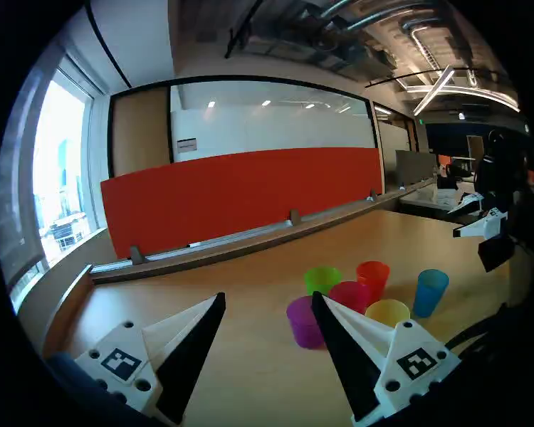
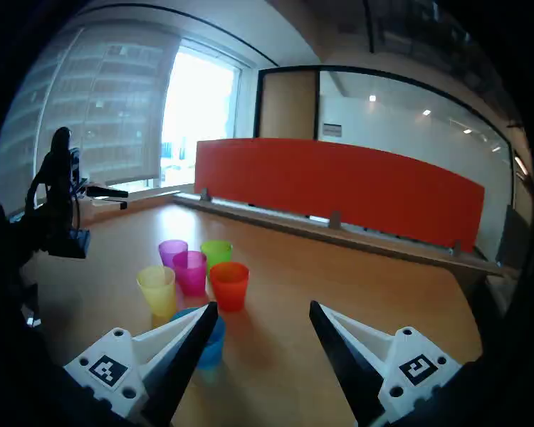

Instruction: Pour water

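Left gripper [image 1: 267,295] spread, empty; right gripper [image 2: 262,304] likewise spread, empty; six cups stand upright on the table [image 1: 217,274], mouths up; around the pink cup [image 1: 349,293]: green cup [image 1: 322,279] and red cup [image 1: 373,276] behind, purple cup [image 1: 302,324] and yellow cup [image 1: 388,312] in front, blue cup [image 1: 431,292] apart.

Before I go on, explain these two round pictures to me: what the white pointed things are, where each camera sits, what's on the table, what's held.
A person holds a two-finger gripper in each hand; each carries a camera looking forward along it. One picture is from the left gripper, the other from the right gripper; the white wedges are their fingers. On the wooden table stand six plastic cups: purple, pink, green, orange, yellow, blue. A red panel runs behind. Both grippers are open, holding nothing.
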